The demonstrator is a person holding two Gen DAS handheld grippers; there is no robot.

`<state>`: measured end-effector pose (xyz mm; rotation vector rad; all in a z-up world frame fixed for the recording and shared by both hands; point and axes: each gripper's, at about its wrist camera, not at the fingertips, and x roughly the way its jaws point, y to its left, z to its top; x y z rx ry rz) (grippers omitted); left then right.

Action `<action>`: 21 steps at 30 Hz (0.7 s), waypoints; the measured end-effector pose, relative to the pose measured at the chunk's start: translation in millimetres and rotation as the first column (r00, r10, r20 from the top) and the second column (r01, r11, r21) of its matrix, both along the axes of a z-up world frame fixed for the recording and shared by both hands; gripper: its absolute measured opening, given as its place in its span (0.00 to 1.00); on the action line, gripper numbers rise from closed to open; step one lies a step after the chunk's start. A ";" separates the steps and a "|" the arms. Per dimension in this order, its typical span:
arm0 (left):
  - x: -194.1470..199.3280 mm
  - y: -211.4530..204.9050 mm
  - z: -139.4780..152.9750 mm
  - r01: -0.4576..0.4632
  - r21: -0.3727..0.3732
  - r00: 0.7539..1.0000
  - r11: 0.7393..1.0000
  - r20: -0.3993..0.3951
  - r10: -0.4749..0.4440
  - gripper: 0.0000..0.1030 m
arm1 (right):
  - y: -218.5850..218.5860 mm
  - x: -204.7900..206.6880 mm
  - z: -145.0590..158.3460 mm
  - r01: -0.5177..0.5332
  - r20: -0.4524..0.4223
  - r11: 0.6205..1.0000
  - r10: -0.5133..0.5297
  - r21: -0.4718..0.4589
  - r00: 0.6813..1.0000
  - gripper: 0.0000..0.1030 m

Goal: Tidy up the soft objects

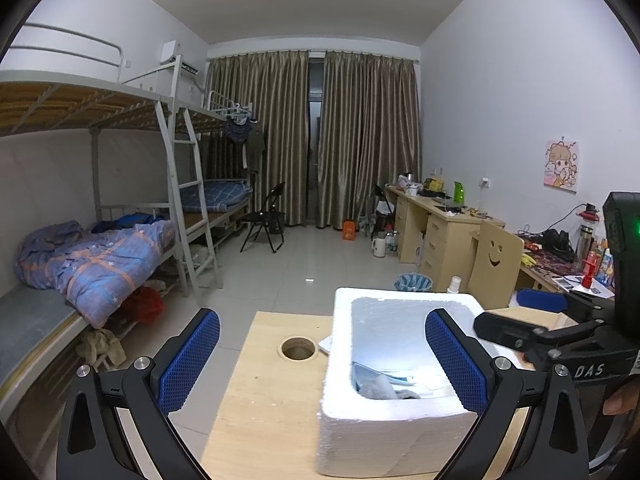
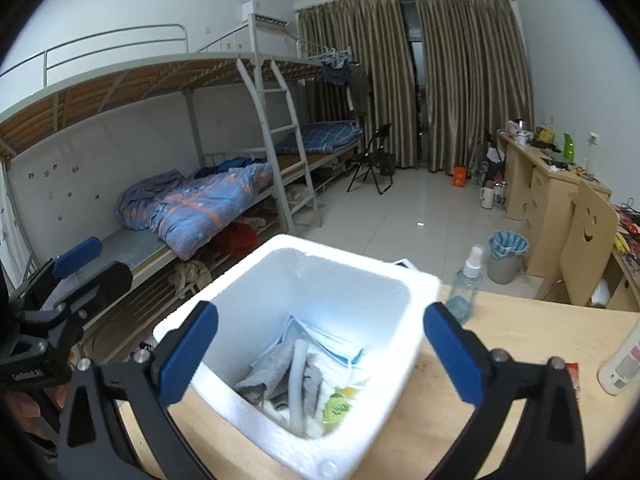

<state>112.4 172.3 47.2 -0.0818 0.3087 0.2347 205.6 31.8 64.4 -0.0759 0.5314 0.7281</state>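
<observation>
A white foam box (image 2: 304, 320) stands on the wooden tabletop (image 2: 520, 344), near its left edge and reaching almost to the near edge in the left wrist view. Inside, at the bottom, lies a heap of soft things: a grey cloth (image 2: 276, 376), a pale tube (image 2: 298, 384) lying across it, blue face masks (image 2: 332, 346) against the far wall, white cloth (image 2: 360, 376) and a green-and-yellow piece (image 2: 338, 406) toward the right wall.

The right gripper (image 2: 320, 356) hangs over the box's near side, its jaws spread wide with nothing between the blue pads (image 2: 188, 356); the box's open top shows in the gap. In the left wrist view it (image 1: 520, 316) comes in from the right, level with the box's right rim.

The left gripper (image 1: 324, 360) sits low at the tabletop's near edge, its jaws also spread wide and empty, the right pad (image 1: 456, 360) in front of the box's near right wall. In the right wrist view it (image 2: 84, 264) shows at the left, beyond the tabletop's left edge.

A round hole (image 1: 298, 348) is cut in the tabletop left of the box. A spray bottle (image 2: 468, 280) stands at the far edge, just right of the box, and a white bottle (image 2: 622, 364) lies toward the right edge, with a small red packet (image 2: 573, 372) beside it.
</observation>
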 end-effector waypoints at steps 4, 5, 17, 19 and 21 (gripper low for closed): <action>3.9 -10.8 1.2 0.017 -0.003 1.000 1.000 0.001 -0.017 1.00 | -16.0 -1.3 3.5 0.034 0.005 0.999 -0.034 0.017 0.999 1.00; 5.0 -13.3 1.6 0.022 -0.001 1.000 1.000 0.001 -0.022 1.00 | -19.7 -1.8 4.0 0.039 0.005 0.999 -0.039 0.019 0.999 1.00; 4.1 -41.5 3.5 0.063 0.009 0.998 0.998 0.002 -0.063 1.00 | -44.4 -15.9 10.8 0.070 0.020 0.997 -0.071 0.031 0.997 1.00; 0.0 -47.0 3.6 0.062 0.015 0.998 0.998 0.005 -0.063 1.00 | -47.3 -20.4 12.8 0.071 0.026 0.997 -0.072 0.036 0.997 1.00; -4.9 -49.4 5.3 0.061 0.020 0.998 0.998 0.008 -0.061 1.00 | -51.5 -24.5 13.8 0.071 0.030 0.997 -0.072 0.041 0.997 1.00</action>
